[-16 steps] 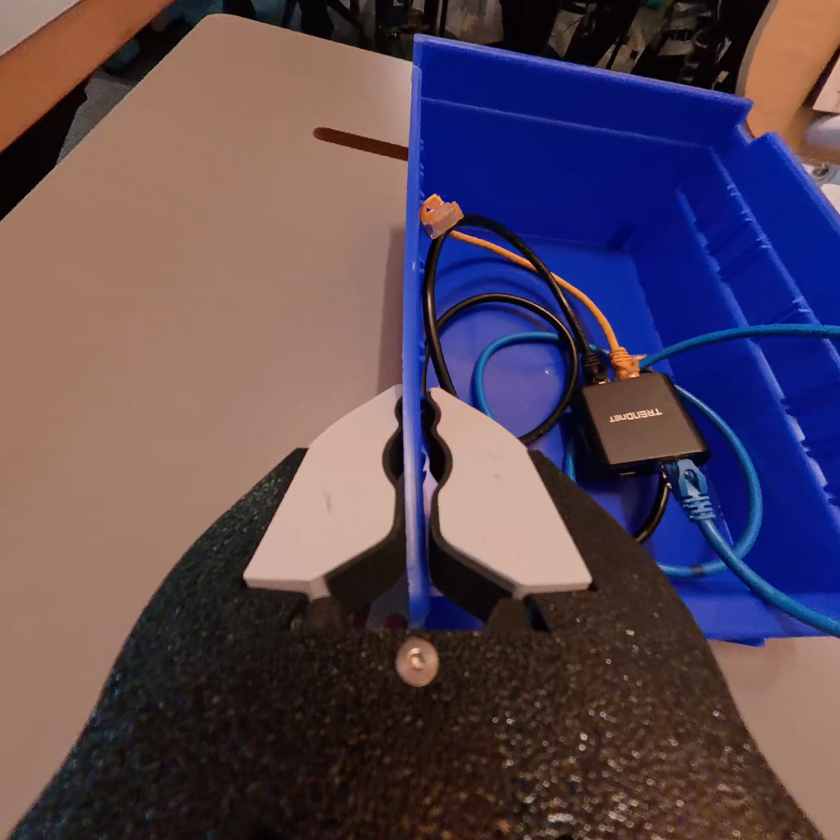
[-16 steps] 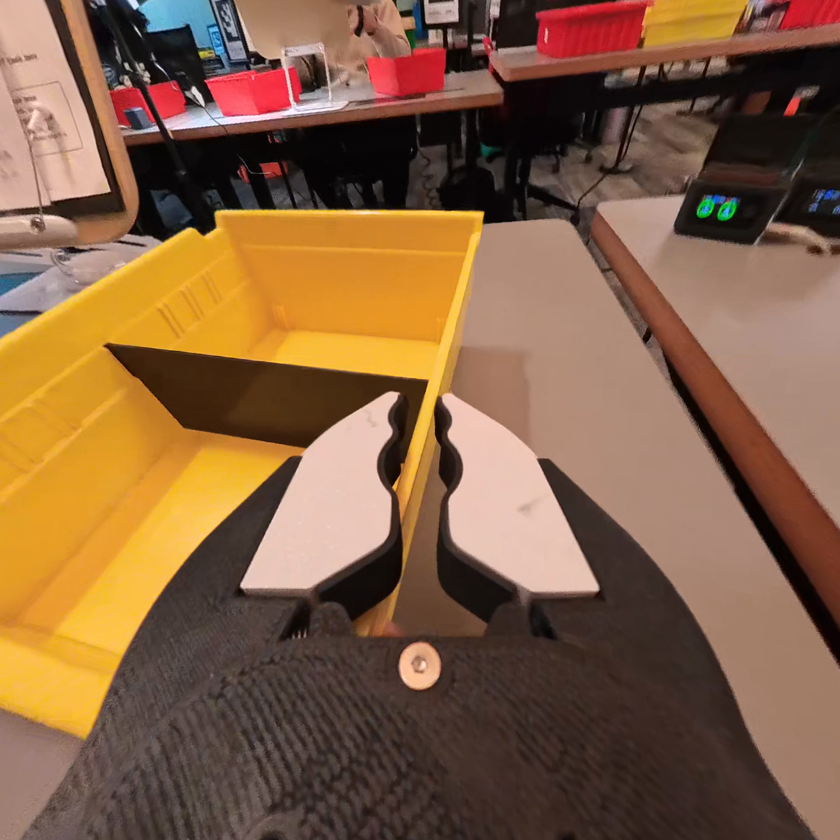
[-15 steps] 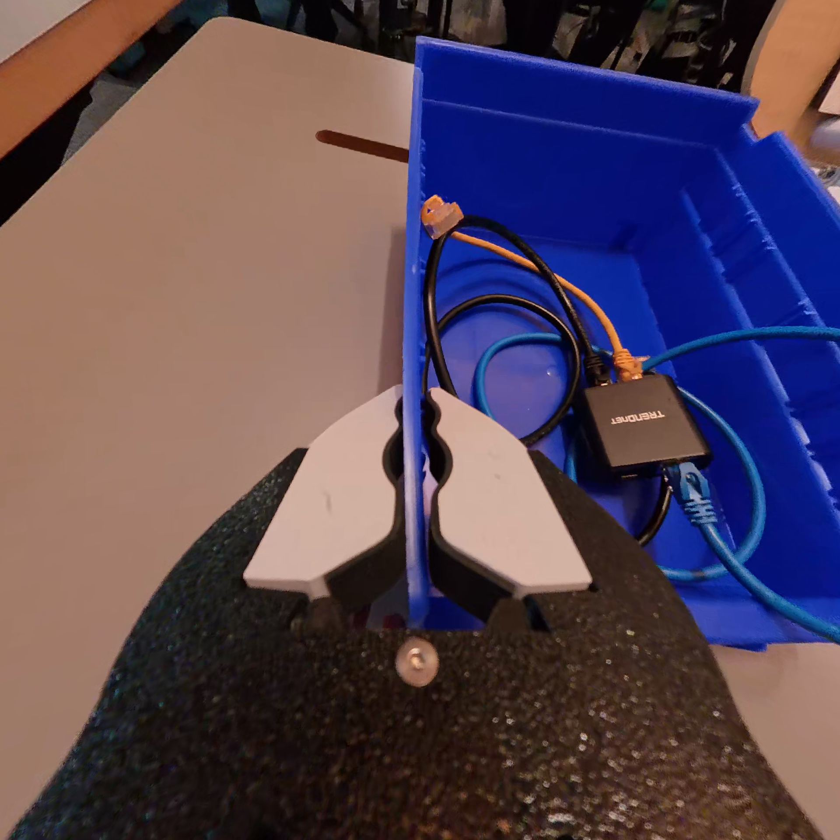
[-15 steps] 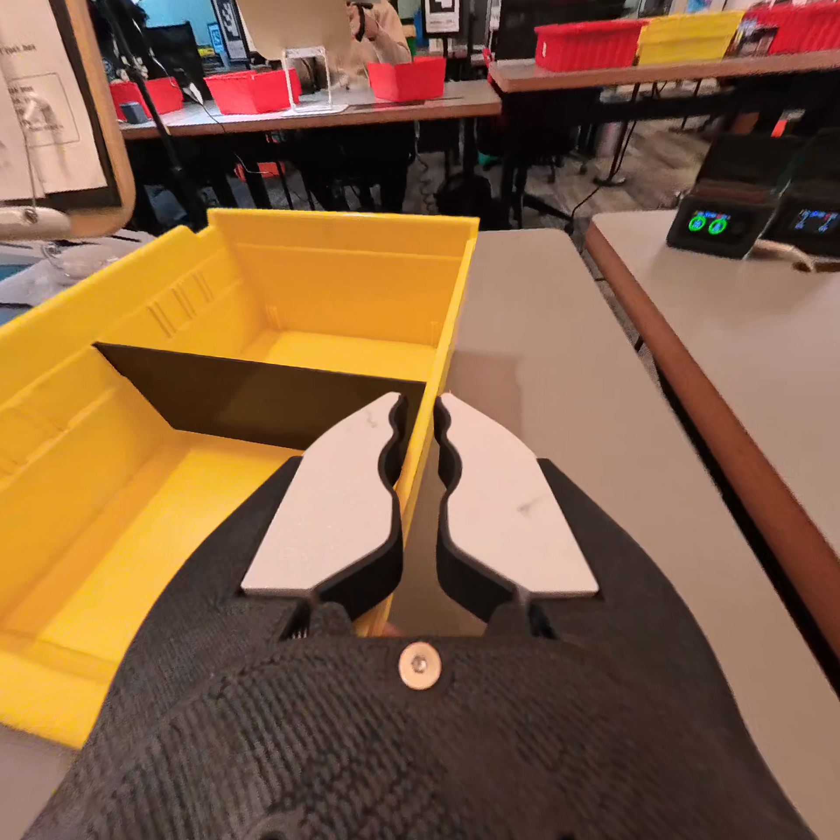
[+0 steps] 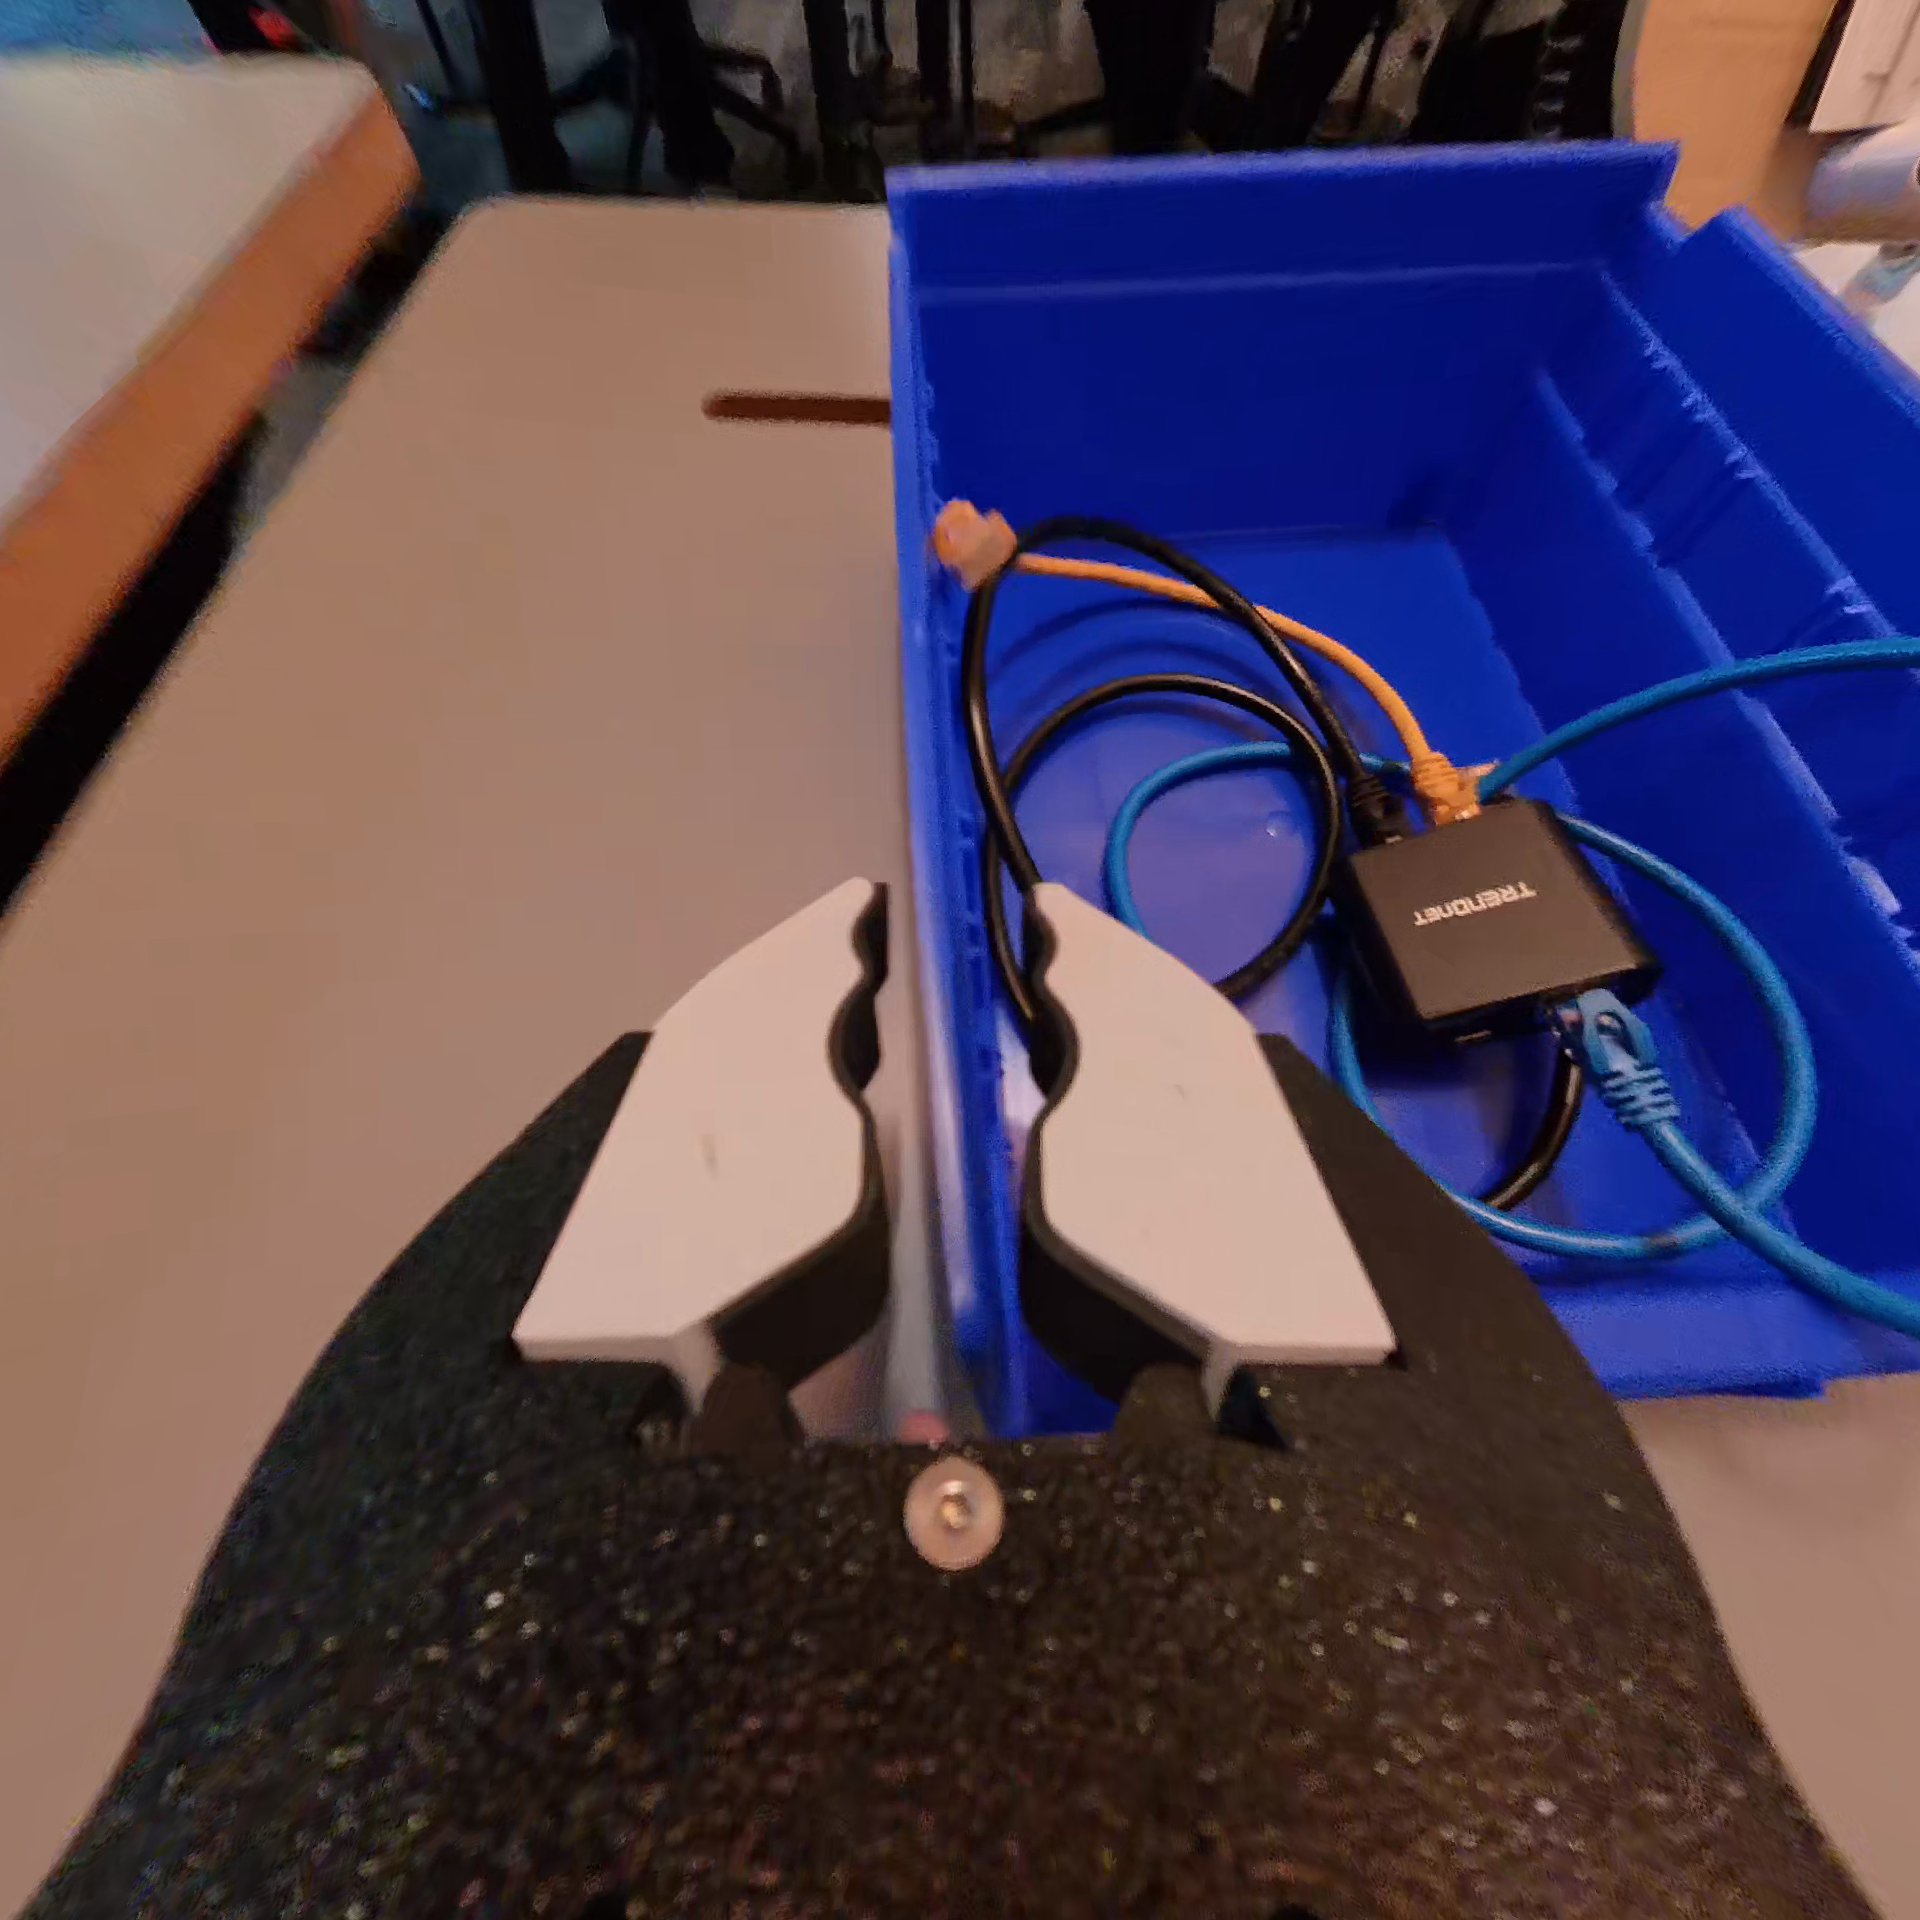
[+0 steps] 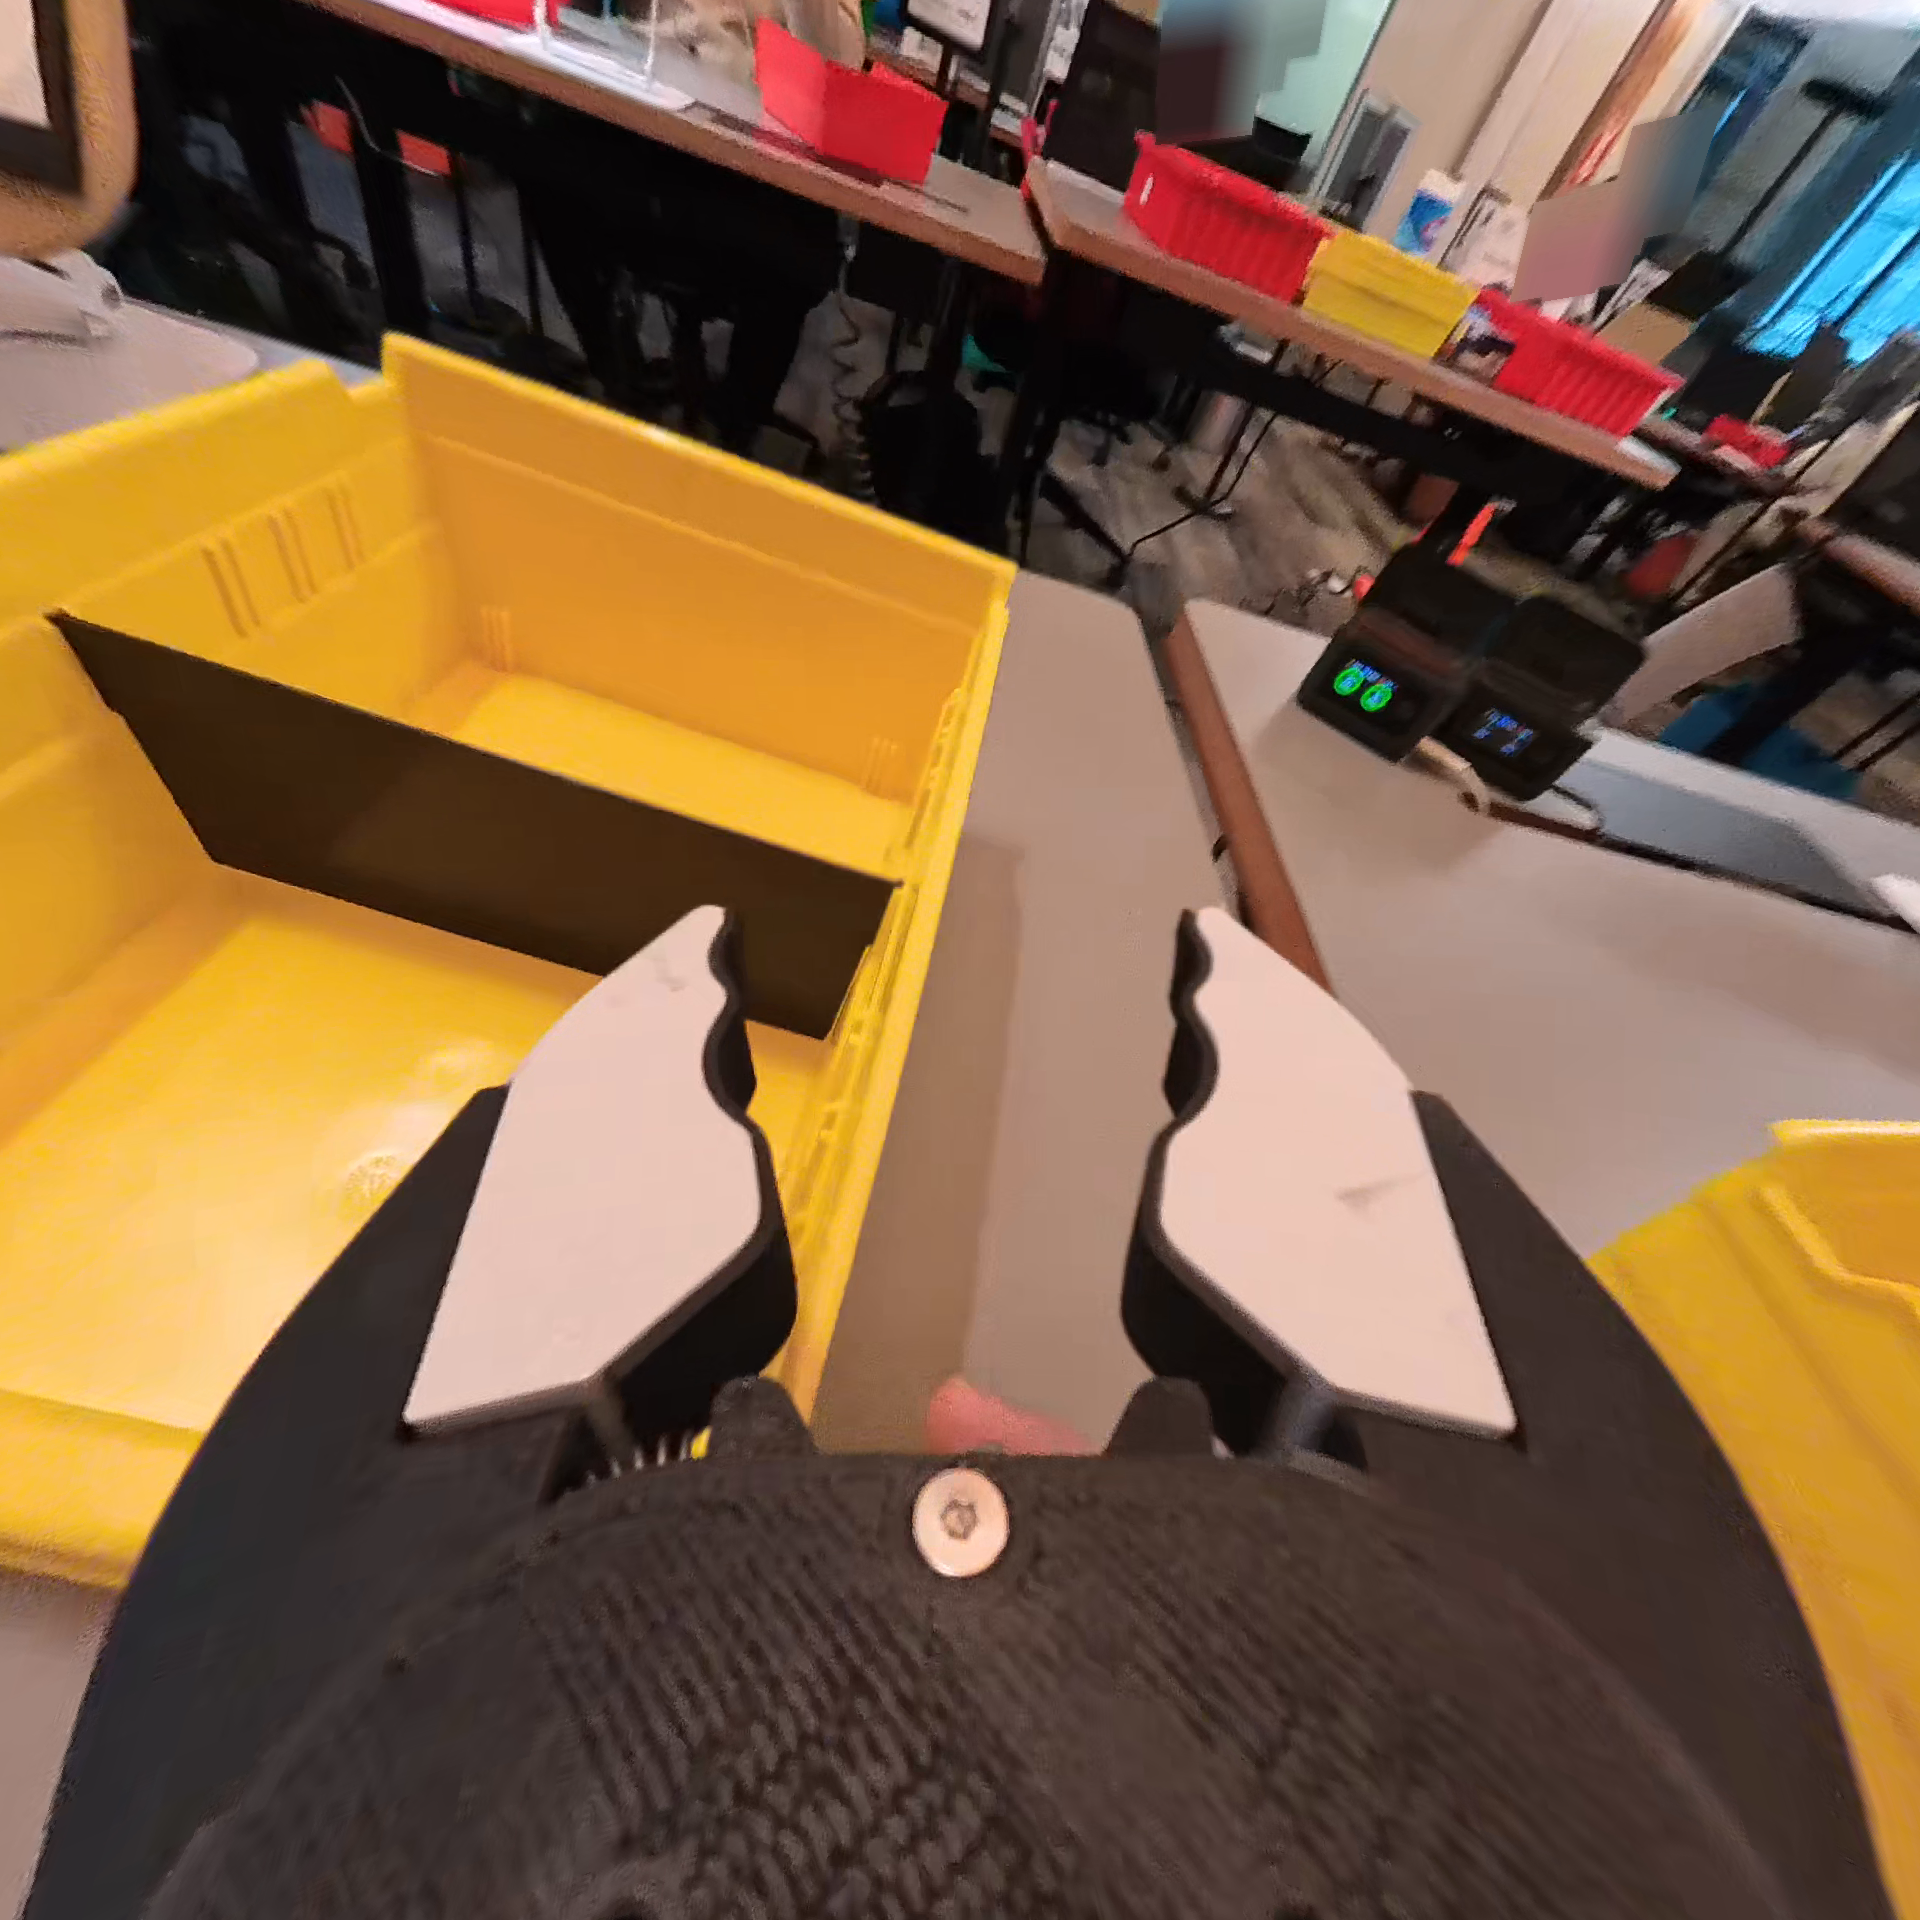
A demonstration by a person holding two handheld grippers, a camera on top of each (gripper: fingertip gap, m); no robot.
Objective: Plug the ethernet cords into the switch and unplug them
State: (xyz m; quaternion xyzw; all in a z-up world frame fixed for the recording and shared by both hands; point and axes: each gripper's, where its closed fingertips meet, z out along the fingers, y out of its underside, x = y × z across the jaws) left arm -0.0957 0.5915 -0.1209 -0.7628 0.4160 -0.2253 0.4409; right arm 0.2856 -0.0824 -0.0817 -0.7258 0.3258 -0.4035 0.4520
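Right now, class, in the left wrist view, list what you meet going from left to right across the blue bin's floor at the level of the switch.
Black cable loop → small black plastic switch box → outer loop of light blue ethernet cord → ribbed right wall of blue plastic bin.

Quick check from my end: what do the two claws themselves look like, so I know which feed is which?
Both match. The left claw has two pale grey, flat-topped fingers with wavy black inner edges, on a black speckled, grainy body with one silver screw. The right claw has the same grey fingers and screw, but its black body looks ribbed, like a weave. No cables or markings show.
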